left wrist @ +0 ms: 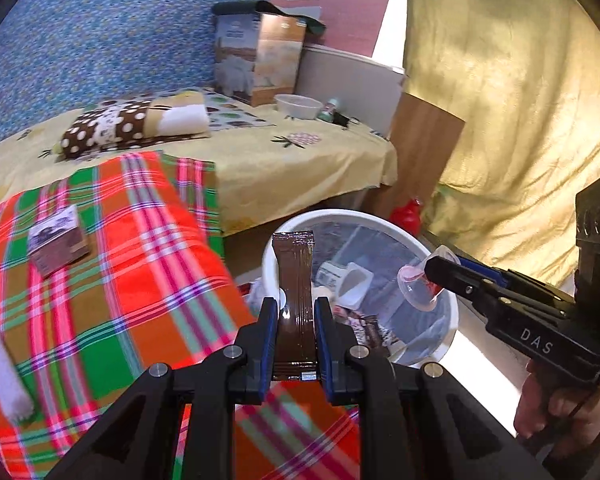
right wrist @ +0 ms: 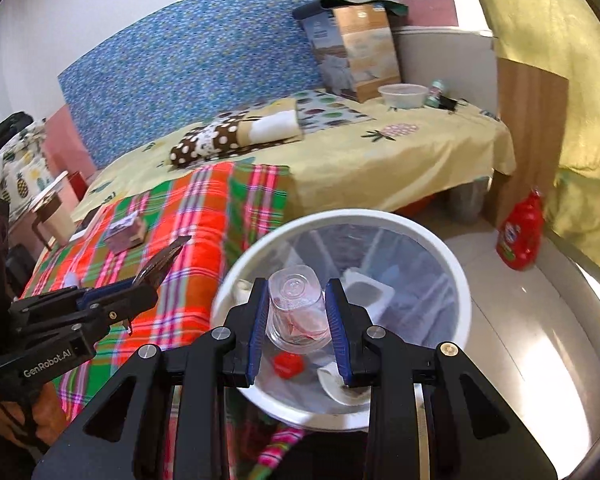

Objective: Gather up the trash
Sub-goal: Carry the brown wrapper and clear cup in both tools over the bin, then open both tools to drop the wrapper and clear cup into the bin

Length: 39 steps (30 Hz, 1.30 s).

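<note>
Over white bin [right wrist: 456, 280] | left hand-held gripper [left wrist: 296, 304] clamps brown wrapper [left wrist: 294, 276] | right hand-held gripper [right wrist: 298, 300] grips clear cup [right wrist: 296, 308]

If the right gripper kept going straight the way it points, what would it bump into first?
Probably the lined white bin: the right gripper, shut on a clear plastic cup, points down into its mouth. Depth is uncertain.

1. The left wrist view looks forward and downward along its own hand-held gripper [left wrist: 296, 308], close above the plaid blanket [left wrist: 112, 264], with the white trash bin [left wrist: 448, 312] just ahead.
2. The right wrist view looks down along the right hand-held gripper [right wrist: 298, 300], nearly over the bin's rim [right wrist: 458, 276].
3. Both views share the bin, the blanket, the bed [left wrist: 284, 160] and the blue headboard [right wrist: 204, 60].
4. Each view catches the other hand-held gripper at its edge.
</note>
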Tool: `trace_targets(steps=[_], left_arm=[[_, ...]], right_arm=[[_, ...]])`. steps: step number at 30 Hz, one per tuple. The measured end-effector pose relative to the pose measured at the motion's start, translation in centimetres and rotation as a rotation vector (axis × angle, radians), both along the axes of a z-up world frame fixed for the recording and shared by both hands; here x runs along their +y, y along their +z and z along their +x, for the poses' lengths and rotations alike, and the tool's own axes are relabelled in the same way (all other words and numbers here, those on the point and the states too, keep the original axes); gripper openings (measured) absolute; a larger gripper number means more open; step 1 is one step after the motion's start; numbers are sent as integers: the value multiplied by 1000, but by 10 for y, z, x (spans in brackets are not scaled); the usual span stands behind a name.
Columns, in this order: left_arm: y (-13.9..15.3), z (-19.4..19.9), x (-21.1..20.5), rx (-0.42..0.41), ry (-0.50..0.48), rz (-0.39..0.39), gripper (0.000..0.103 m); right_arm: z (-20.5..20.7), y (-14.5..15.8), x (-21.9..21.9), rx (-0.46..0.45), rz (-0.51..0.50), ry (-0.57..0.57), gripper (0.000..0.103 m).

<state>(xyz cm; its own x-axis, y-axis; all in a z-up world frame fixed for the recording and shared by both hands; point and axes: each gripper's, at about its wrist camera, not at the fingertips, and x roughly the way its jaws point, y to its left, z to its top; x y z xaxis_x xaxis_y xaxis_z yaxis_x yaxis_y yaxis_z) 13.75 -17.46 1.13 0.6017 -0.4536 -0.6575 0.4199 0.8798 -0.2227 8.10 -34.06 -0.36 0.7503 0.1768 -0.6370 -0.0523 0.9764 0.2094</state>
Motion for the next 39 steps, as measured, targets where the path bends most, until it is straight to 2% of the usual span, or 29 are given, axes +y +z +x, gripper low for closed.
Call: trace_targets(steps=[14,22,25,28,30,31,39], left_arm=[[-18,14,-57,25,-130,8,19],[-27,20,-73,36,-159,17,20],[-27,19,-75,32,-164,13,27],[-25,17,-74,23,-163,12,28],[-24,16,-72,19,-157,11,28],[-23,16,-72,20,-157,10,28],[-12,5,-48,8,-113,-4,28]], right_arm=[[4,-22,-32,83,24,-66,32],[5,-29,-40,103,19,-83,32],[4,-29,-45,103,24,-94,33],[3,-28,-45,99,24,-95,36],[2,-26,-44,91,27,-90,47],[2,-25,-43,87,26,-92,50],[-4,-12,-33,48,11,-72,51]])
